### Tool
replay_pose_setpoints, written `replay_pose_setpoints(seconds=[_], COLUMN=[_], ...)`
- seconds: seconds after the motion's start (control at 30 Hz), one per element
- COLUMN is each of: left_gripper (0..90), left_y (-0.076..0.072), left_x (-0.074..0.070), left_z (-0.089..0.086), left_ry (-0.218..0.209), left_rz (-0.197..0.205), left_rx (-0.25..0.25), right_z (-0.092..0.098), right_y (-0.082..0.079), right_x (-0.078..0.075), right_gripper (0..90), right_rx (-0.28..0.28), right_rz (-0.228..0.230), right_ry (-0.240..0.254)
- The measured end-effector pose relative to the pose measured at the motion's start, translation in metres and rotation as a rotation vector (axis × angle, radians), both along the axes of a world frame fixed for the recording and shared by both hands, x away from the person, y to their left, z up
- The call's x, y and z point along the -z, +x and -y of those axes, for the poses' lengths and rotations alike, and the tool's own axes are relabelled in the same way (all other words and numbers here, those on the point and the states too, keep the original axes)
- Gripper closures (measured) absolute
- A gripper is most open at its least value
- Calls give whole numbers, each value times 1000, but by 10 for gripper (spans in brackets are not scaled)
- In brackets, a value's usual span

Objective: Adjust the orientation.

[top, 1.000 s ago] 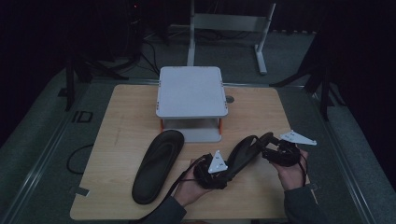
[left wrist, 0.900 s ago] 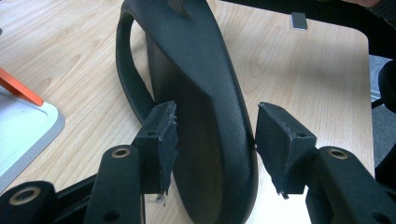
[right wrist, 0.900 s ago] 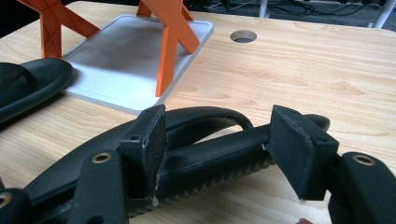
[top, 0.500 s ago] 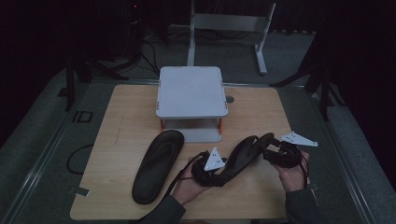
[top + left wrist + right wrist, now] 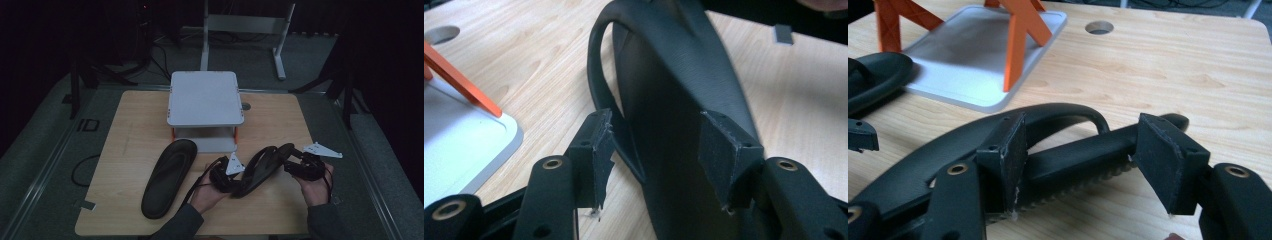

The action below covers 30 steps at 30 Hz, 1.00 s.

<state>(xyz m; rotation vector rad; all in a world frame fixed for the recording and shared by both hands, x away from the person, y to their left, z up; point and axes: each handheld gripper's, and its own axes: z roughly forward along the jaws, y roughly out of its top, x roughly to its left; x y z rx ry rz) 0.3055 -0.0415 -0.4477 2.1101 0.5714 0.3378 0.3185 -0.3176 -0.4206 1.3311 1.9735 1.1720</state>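
This looks like a lab or recording studio: a lone wooden table (image 5: 130,150) stands on grey carpet (image 5: 50,145) amid black curtains (image 5: 380,60), with cables (image 5: 165,55) trailing across the floor, a metal stand (image 5: 245,25) behind, and a white riser (image 5: 204,97) on orange legs.

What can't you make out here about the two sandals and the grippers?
- Held sandal, high view: its heel end is covered by the left gripper.
- Right gripper, right gripper view: whether its pads press that sandal is unclear.
- Lying sandal, high view: too dark to show its strap.
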Motion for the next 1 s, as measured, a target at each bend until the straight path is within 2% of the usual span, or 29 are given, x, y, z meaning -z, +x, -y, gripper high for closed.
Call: replay_pose_setpoints(seconds=[0.1, 0.27, 0.5, 0.63, 0.77, 0.87, 0.93, 1.0], left_gripper=[478, 473, 456, 443, 435, 433, 434, 435], left_y=[3, 10, 20, 25, 30, 33, 31, 29], left_x=[4, 11, 19, 25, 29, 33, 34, 35], left_z=[3, 9, 15, 18, 21, 24, 24, 23], left_ry=[6, 18, 12, -2, -7, 4, 15, 26], left_rz=[-13, -31, -61, -83, -101, -113, -110, -104], left_rx=[0, -14, -46, -70, -81, -86, -82, -83], right_z=[4, 6, 8, 9, 12, 9, 0, -4], right_y=[0, 2, 5, 5, 7, 11, 13, 15], right_x=[2, 4, 6, 8, 16, 26, 35, 39], right_gripper=[366, 366, 364, 373, 398, 430, 498, 488], right_rx=[6, 20, 18, 34, 54, 15, -17, -37], right_rz=[-10, -9, -8, -12, -47, -106, -136, -152], right_ry=[15, 4, 22, 9, -16, -15, -53, -42])
